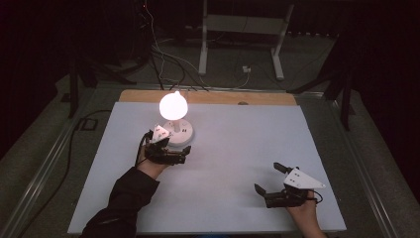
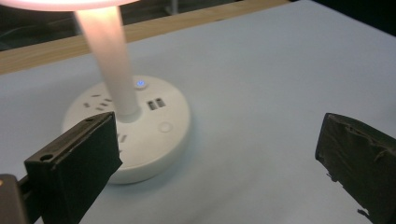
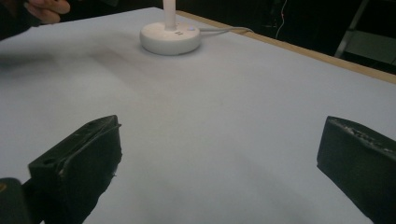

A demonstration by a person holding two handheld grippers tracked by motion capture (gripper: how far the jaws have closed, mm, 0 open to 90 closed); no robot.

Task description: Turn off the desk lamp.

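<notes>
A white lamp with a glowing bulb (image 1: 173, 105) stands on a round base (image 1: 179, 133) at the back left of the white sheet (image 1: 237, 144). In the left gripper view the base (image 2: 149, 135) carries sockets, USB ports and a small blue light (image 2: 140, 84), and the stem (image 2: 109, 60) rises from it. My left gripper (image 1: 169, 144) hovers just in front of the base, open (image 2: 219, 140), with the base ahead of its left jaw. My right gripper (image 1: 269, 177) is open near the front right. Its view (image 3: 219, 140) looks across bare sheet to the far-off base (image 3: 170, 37).
A wooden strip (image 1: 208, 97) borders the sheet's far edge. The lamp's cord (image 3: 224, 30) runs off behind the base. Cables and a white stand frame (image 1: 242, 29) lie on the floor beyond. The other hand (image 3: 46, 9) appears at the right gripper view's top left.
</notes>
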